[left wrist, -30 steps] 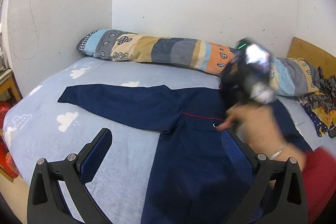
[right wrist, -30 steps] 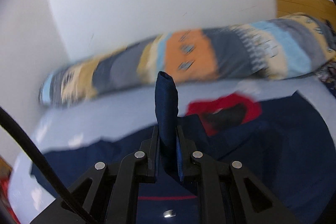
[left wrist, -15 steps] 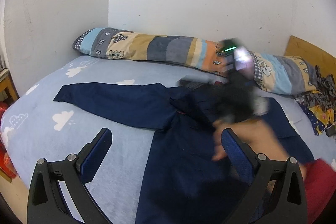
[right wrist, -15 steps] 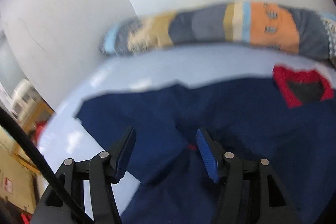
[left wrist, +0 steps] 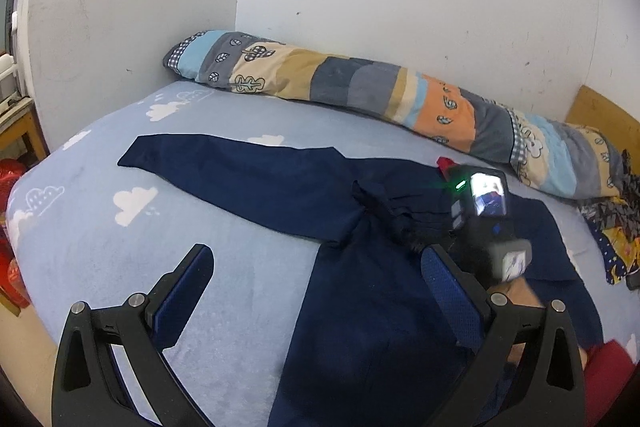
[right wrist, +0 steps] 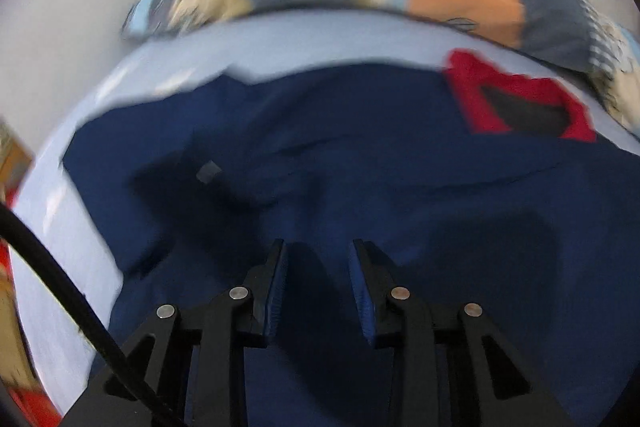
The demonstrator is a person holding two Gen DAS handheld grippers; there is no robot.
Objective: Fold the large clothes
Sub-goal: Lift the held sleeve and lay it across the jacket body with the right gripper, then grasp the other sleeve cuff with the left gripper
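A navy blue jacket (left wrist: pixel 360 307) with a red collar (left wrist: pixel 444 163) lies spread on the bed, one sleeve (left wrist: pixel 240 175) stretched out to the left. My left gripper (left wrist: pixel 316 255) hovers open over the jacket's near left edge, holding nothing. In the left wrist view the right gripper's camera housing (left wrist: pixel 486 203) sits low over bunched fabric at the chest. In the right wrist view my right gripper (right wrist: pixel 318 251) has its jaws closing just above the navy cloth (right wrist: pixel 360 147), with a gap still showing between the pads. The collar (right wrist: pixel 520 95) is at upper right.
A long patchwork pillow (left wrist: pixel 360 87) lies along the white wall. A wooden headboard (left wrist: pixel 600 111) and a pile of patterned clothes (left wrist: pixel 612 223) are at the right. A wooden table (left wrist: pixel 20 123) stands off the bed's left side. A hand (left wrist: pixel 520 291) with a red sleeve holds the right gripper.
The right gripper let go of the raised fold of navy cloth, dropped down onto the jacket, and its jaws spread wide, then narrowed. The left gripper barely shifted.
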